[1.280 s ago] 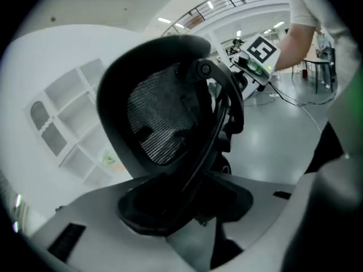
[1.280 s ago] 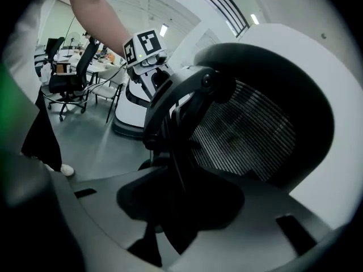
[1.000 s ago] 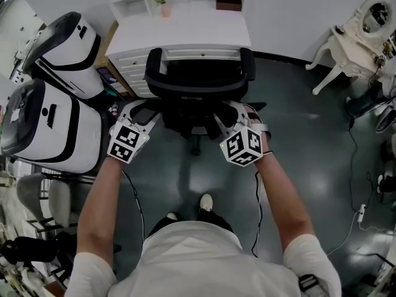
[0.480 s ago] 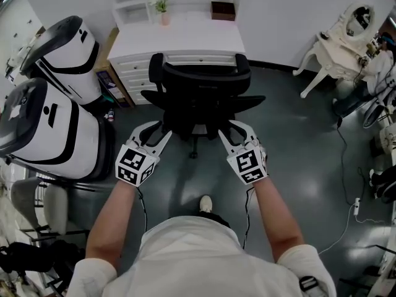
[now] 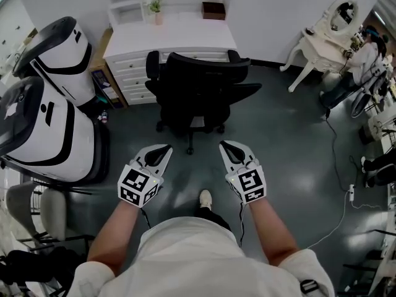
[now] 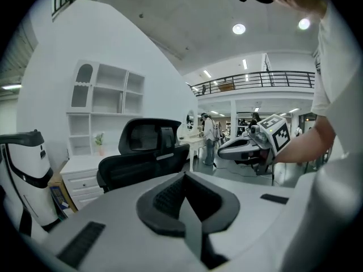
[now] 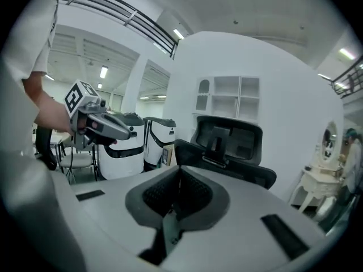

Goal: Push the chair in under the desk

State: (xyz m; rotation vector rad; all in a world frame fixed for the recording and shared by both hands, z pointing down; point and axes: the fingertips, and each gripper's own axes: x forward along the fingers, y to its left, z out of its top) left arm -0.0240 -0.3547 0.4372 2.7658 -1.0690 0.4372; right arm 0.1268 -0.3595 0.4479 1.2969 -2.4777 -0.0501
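I am holding the left gripper and right gripper near me, the 2 having just closed empty, black office chair sitting apart, against the far white desk.

Chair is set just before the table; plant and box are placed on the table's rear edge.

No words, brand names or numbers can be read anywhere in the room. The left gripper and the right gripper bear only black-and-white square marker patterns, which spell nothing.
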